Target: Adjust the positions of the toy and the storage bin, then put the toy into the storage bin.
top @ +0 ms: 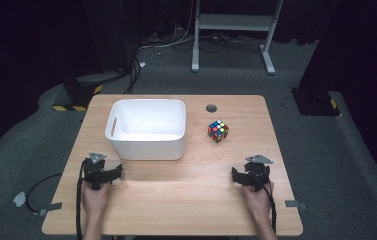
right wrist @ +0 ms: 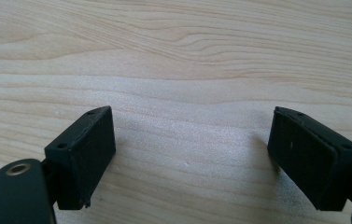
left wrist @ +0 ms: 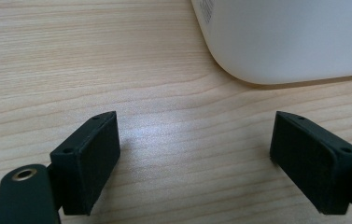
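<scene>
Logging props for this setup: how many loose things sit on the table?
2: a white bin left of centre, and a cube to its right. The bin's floor looks empty.

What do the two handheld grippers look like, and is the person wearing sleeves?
Both the left gripper and the right gripper are black, each topped with a grey three-cornered plate and trailing a black cable. Their jaws are flat, rectangular black blocks with small screw holes; a black tab with a brass-ringed hole sits beside one jaw. The forearms are bare, with no sleeves in sight.
</scene>
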Motion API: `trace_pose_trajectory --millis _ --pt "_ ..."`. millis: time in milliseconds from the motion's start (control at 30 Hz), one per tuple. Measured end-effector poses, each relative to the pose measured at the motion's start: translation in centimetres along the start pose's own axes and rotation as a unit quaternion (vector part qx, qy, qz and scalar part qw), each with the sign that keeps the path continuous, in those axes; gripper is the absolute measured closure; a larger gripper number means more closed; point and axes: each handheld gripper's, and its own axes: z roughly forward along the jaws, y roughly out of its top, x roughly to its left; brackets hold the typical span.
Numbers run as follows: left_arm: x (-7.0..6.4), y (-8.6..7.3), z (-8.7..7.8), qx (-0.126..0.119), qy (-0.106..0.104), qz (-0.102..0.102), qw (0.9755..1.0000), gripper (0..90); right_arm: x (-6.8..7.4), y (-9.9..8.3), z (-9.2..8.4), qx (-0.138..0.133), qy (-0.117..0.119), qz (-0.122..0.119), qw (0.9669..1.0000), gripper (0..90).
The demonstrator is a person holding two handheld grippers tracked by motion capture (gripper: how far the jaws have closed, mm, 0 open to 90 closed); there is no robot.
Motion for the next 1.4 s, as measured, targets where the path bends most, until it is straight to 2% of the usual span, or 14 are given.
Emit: trace_pose_trajectory --millis 833,1200,1400 --pt "0.0 0.0 0.0 0.000 0.001 0.000 1.0000 16.1 0.0 0.0 -0.2 0.002 0.010 -0.010 0.9999 17.4" --pt "0.0 0.0 0.0 0.000 0.001 0.000 1.0000 16.0 1.2 -0.1 -0.7 -0.004 0.029 -0.031 0.9991 17.7" --pt "0.0 0.0 0.0 0.000 0.001 0.000 1.0000 16.1 1.3 -0.3 -0.9 -0.005 0.032 -0.031 0.9990 17.4"
